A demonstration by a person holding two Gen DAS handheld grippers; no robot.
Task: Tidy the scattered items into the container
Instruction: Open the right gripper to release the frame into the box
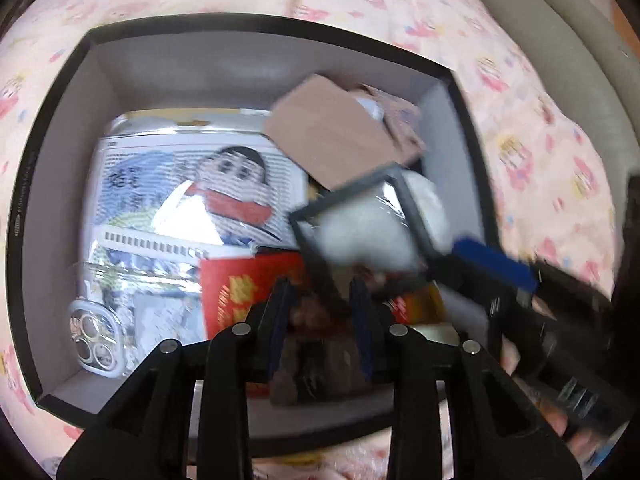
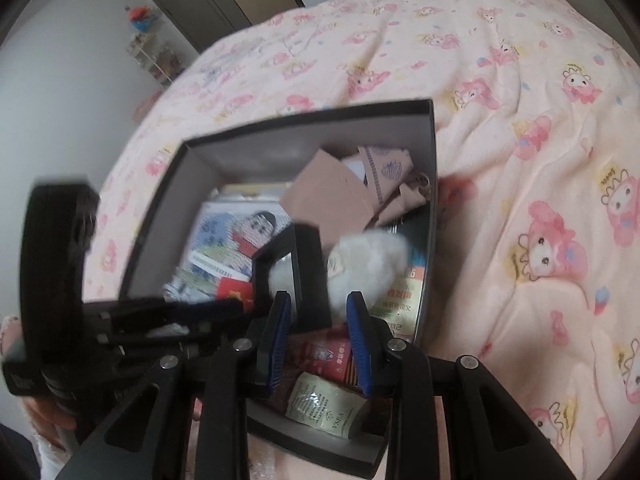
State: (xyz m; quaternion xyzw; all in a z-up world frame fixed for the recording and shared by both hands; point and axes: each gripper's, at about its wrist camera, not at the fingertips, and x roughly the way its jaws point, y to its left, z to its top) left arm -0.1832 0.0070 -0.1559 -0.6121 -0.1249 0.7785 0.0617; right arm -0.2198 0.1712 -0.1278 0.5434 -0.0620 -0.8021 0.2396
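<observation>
The right gripper (image 2: 318,300) is clamped on one corner of the black-framed display case (image 1: 360,232), which is tilted over the black box (image 1: 240,24) towards 4 o'clock. The left gripper (image 1: 320,286) hovers empty, jaws slightly apart. Gripped so near its corner, the case could pivot or slip and wedge against the brown cardboard (image 1: 328,140) at 1 o'clock.
</observation>
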